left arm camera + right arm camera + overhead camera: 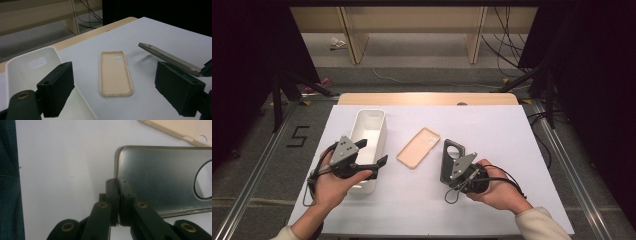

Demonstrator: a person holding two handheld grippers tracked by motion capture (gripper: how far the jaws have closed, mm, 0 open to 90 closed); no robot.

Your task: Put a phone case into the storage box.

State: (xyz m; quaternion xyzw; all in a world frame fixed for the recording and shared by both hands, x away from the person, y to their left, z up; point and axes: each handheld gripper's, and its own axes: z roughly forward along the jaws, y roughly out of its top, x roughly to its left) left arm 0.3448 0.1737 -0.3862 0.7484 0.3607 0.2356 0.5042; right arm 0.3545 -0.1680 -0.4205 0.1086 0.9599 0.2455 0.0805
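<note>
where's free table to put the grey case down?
Bare sheet right of the grey case, out to the table edge, and along the far edge beyond the beige case. Front strip between the two hands is bare too. Crowded: left side, with the white bin under the open left claw.

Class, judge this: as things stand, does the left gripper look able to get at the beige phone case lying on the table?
Probably yes. The left gripper has open, empty jaws, and the beige phone case lies flat on the white table straight ahead with nothing between.
</note>
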